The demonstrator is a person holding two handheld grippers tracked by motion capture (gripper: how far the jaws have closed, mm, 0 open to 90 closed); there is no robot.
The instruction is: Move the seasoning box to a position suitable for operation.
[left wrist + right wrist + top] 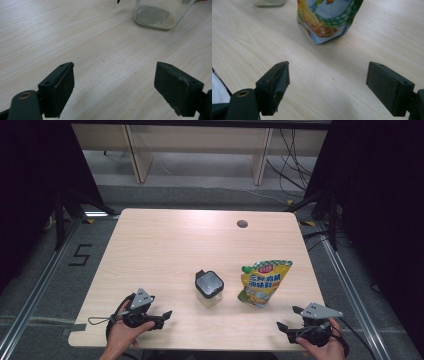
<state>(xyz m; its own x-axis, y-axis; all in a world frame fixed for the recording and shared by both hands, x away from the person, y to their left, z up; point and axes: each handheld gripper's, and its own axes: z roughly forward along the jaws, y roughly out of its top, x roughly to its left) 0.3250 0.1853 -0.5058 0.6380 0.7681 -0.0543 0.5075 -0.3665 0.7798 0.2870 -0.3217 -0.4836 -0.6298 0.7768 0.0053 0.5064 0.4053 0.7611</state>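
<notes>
A clear glass jar point(209, 289) with a black lid stands upright on the wooden table point(165, 245), a little toward the person's side of its middle. In the left gripper view the jar's base point(155, 17) shows a thin layer of pale granules at the bottom. Just to the right of the jar, apart from it, stands a yellow-and-green seasoning pouch point(264, 283), leaning slightly; the right gripper view shows its lower end point(325, 20) resting on the table. Left of the jar and nearer the table's front edge, the left gripper point(162, 316) is held in the person's left hand point(125, 332), its jaws spread wide with only bare tabletop between them, pointing toward the jar but well short of it. Right of the jar, beyond the pouch and also near the front edge, the right gripper point(289, 319) sits in the right hand point(325, 347), jaws likewise wide apart and holding nothing, facing the pouch. A round cable hole point(242, 224) lies far behind the jar, near the table's rear edge.
</notes>
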